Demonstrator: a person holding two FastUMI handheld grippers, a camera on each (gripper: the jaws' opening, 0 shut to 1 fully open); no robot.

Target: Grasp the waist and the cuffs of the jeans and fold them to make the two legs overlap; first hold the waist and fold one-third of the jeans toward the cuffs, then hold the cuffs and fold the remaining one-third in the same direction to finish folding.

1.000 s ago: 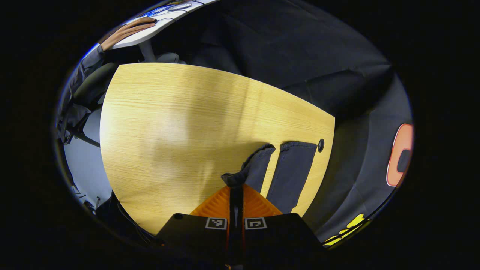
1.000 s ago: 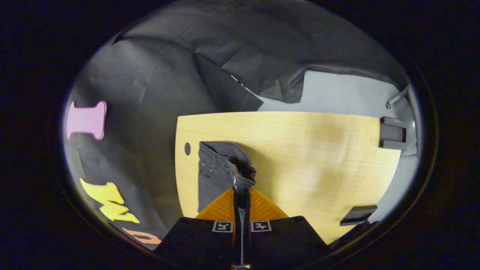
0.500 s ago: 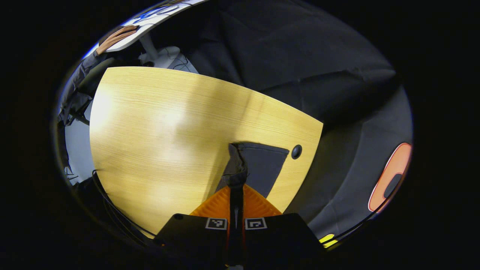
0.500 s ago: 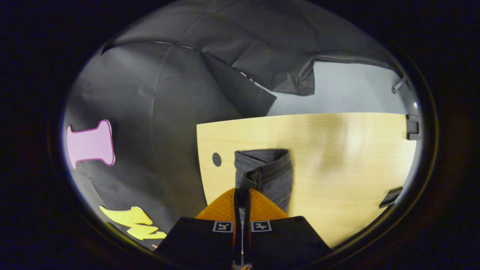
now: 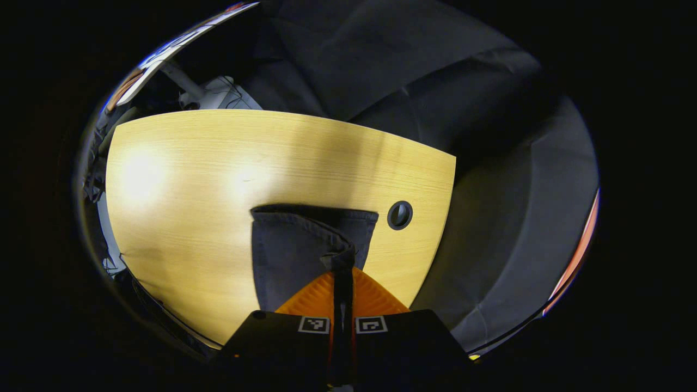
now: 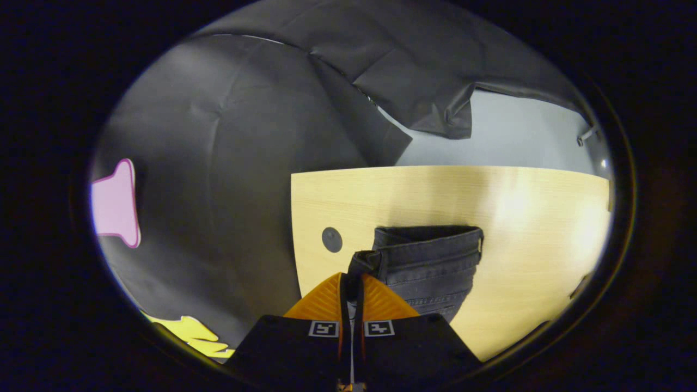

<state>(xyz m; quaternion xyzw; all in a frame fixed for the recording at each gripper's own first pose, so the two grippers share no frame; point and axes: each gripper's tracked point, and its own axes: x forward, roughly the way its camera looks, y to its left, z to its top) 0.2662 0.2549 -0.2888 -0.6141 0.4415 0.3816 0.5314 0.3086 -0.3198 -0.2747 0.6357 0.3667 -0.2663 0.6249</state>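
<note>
In the left gripper view, the left gripper [image 5: 343, 272] sits at the bottom centre, its two orange fingers [image 5: 313, 296] pressed together on a pinched fold of dark denim at the cuffs [image 5: 340, 256] of the jeans [image 5: 291, 250]. The jeans lie flat on a light wood tabletop [image 5: 218, 163], spreading up and to the left of the pinch, with their far hem straight across. A round dark cable hole [image 5: 400, 215] is set in the tabletop just to the right of the cloth, near the tabletop's right edge. Black cloth hangs behind and to the right of the tabletop. In the right gripper view, the right gripper [image 6: 351, 280] is also at the bottom centre, its orange fingers [image 6: 324, 302] closed on a bunched corner of the waist [image 6: 365, 261] of the jeans [image 6: 430, 261]. The waistband runs to the right from the grip, lying flat on the tabletop [image 6: 517, 218], with seams and stitching visible on the denim below it. The cable hole [image 6: 331, 239] lies just left of the gripped corner, near the tabletop's left edge. Black cloth covers the wall behind, and a pale grey surface [image 6: 517, 141] shows beyond the tabletop's far edge.
</note>
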